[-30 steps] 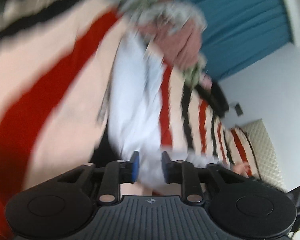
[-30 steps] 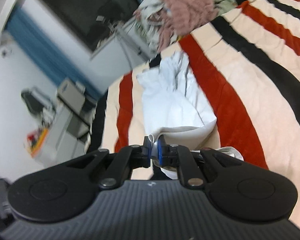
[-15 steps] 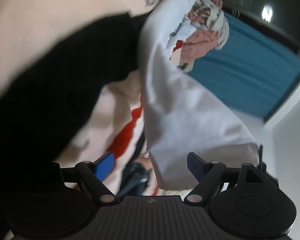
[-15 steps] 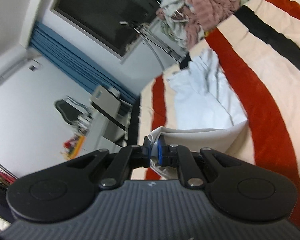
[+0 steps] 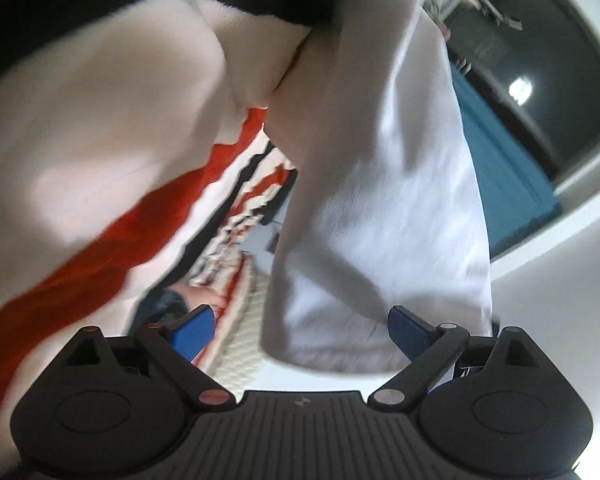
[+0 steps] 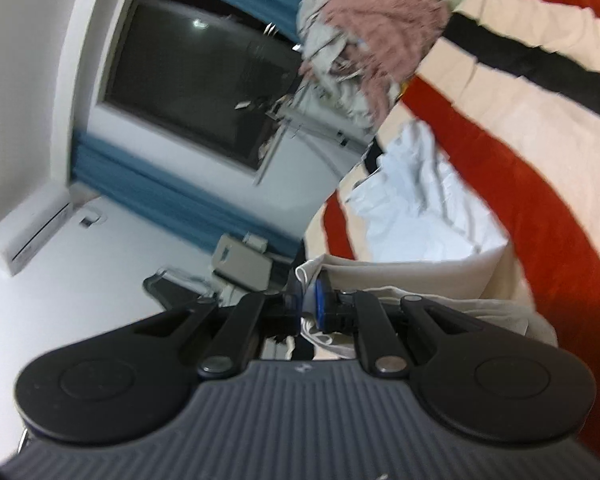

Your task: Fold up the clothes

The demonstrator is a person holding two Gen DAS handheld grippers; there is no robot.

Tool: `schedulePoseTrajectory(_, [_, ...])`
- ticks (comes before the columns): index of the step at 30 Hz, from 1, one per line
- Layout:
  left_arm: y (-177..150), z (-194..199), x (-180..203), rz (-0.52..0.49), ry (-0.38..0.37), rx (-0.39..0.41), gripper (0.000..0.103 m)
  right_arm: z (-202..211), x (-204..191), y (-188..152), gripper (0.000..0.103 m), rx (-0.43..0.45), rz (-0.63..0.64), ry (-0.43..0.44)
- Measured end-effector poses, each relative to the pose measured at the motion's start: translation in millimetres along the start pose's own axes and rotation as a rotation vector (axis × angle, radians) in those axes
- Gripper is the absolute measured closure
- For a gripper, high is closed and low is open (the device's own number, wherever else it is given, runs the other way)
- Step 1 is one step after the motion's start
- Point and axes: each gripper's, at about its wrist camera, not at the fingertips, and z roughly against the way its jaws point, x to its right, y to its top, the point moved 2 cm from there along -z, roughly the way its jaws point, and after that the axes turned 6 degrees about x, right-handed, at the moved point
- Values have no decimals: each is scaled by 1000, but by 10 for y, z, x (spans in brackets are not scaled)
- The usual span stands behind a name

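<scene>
Released – white garment [image 5: 380,200] hangs between opening left gripper [image 5: 300,328] jaws, untouched.

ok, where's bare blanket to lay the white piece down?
Free: the striped blanket right of the spread white garment, below the laundry pile. Crowded: the pile's corner, and the bed edge by the right hand-held gripper.
</scene>
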Motion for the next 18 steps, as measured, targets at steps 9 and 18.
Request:
schedulePoseTrajectory(9, [-510,191,588,-1186,491,6,10,-117,106,91,93,-74,29,-85])
schedulePoseTrajectory(18, [-1489,-313,97,-2349,700,329,8,-89,246,111,93,-125,-57,-113])
